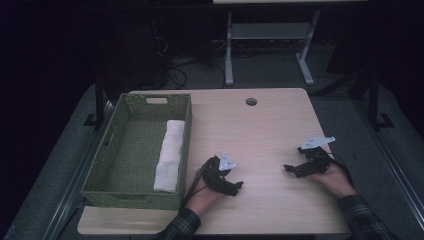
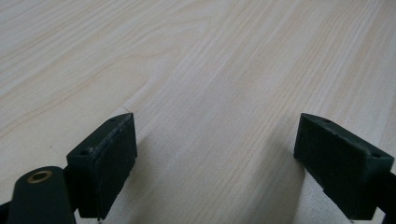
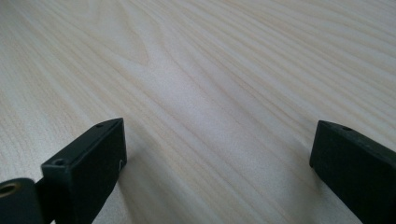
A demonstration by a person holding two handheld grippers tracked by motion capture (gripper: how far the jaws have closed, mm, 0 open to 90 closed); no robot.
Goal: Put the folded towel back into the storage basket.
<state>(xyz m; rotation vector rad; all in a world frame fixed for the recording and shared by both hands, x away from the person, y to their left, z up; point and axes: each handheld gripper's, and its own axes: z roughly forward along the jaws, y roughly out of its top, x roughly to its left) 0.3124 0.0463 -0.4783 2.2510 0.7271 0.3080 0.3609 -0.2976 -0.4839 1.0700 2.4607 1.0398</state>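
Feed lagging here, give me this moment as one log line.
left gripper: open, empty, on table | right gripper: open, empty, on table | towel: folded, in basket

Count: 1 bench (image 1: 260, 130), light wood, w/ 1 round hole (image 1: 251, 101) near far edge. 1 green basket (image 1: 112, 150) on it, 1 rolled white towel (image 1: 169, 156) inside. 2 grippers: left gripper (image 1: 239, 186) and right gripper (image 1: 289, 168), 1 per hand, each w/ 1 grey plate on top. 2 plaid sleeves.
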